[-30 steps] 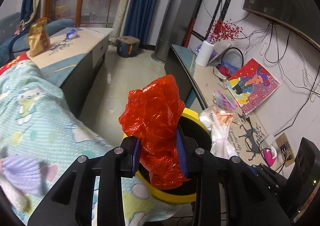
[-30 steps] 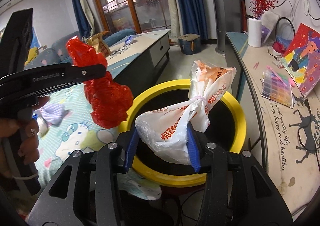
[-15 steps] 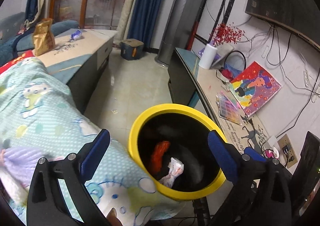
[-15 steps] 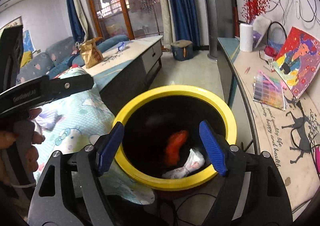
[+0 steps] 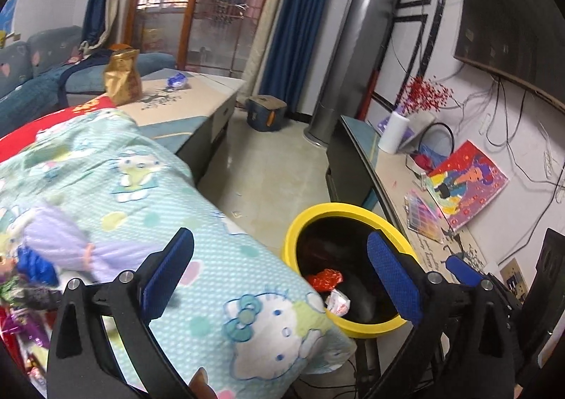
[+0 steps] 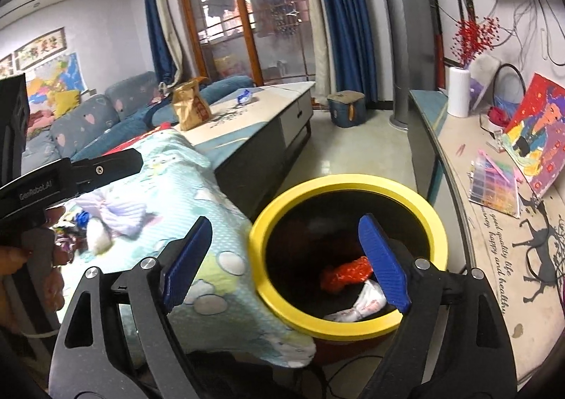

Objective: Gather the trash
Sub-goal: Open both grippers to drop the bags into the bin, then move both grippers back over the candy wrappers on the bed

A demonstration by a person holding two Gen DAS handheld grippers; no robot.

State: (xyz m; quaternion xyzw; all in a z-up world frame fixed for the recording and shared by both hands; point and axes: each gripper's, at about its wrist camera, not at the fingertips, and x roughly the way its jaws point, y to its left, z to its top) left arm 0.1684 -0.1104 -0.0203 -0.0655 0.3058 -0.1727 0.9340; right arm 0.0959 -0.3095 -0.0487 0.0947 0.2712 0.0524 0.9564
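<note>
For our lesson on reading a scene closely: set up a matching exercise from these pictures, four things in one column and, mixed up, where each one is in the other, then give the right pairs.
Things:
1. red plastic bag
2. brown paper bag
3. white paper roll
4. purple bow

Places:
A. standing on the long side counter by the wall
B. inside the yellow-rimmed bin
C. lying on the blue-green cartoon blanket
D. standing on the low table near the sofa

Pairs: 1-B, 2-D, 3-A, 4-C
</note>
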